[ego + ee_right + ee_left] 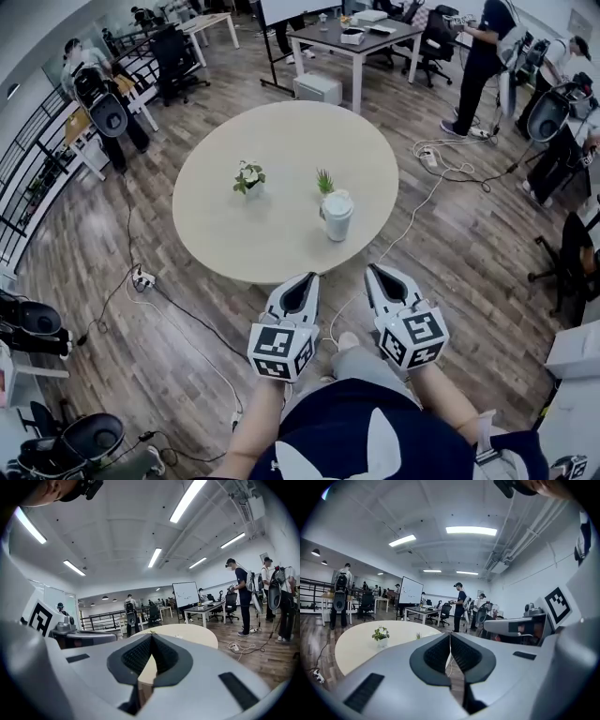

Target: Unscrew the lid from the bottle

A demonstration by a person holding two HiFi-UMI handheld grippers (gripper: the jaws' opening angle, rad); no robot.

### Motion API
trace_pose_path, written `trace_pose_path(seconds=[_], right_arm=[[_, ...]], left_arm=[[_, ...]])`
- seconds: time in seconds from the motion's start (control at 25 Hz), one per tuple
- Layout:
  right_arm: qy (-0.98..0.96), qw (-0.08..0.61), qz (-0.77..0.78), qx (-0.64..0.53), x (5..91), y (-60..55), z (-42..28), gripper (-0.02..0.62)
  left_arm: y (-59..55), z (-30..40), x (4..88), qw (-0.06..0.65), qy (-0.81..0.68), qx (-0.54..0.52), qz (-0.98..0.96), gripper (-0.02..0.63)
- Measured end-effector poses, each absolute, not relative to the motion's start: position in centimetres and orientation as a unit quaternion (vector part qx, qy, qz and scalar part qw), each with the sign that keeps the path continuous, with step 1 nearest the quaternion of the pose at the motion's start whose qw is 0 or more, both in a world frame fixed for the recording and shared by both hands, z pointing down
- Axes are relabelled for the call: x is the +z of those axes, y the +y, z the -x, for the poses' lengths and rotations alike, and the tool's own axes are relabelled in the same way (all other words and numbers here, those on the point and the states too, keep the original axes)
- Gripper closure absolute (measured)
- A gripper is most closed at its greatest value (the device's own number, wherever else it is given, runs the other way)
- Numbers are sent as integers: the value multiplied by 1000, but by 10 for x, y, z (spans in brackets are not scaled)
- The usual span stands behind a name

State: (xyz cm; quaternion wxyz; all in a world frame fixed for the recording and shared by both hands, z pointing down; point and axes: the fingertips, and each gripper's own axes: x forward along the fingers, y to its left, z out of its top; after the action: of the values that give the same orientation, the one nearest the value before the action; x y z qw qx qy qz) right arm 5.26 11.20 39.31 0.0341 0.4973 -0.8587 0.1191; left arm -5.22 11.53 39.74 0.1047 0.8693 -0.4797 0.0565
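A pale bottle point(337, 215) with a round lid stands upright on the round beige table point(281, 141), near its front right edge. My left gripper point(304, 280) is held short of the table's near edge, jaws shut with nothing between them. My right gripper point(379, 272) hangs beside it to the right, also shut and empty. In the left gripper view my left gripper point(450, 634) points over the table point(361, 641). In the right gripper view my right gripper point(151, 637) points at the table point(187, 632). The bottle is hidden in both gripper views.
Two small potted plants point(248, 177) point(324, 181) sit on the table near the bottle. Cables and a power strip point(142, 277) lie on the wooden floor. Desks, office chairs and several people stand around the room's edges.
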Motion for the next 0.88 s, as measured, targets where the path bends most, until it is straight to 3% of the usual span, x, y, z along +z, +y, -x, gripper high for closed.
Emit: trace_pose_path(seconds=[0.76,0.88], right_arm=[[-875,52,-459,144,419,27,-64,588],[-886,54,-438,143,420,19,-61,516]], left_arm=[[30,29,429,117,-475,100,-866,581],[23,34,434,121,-480,100,-863,562]])
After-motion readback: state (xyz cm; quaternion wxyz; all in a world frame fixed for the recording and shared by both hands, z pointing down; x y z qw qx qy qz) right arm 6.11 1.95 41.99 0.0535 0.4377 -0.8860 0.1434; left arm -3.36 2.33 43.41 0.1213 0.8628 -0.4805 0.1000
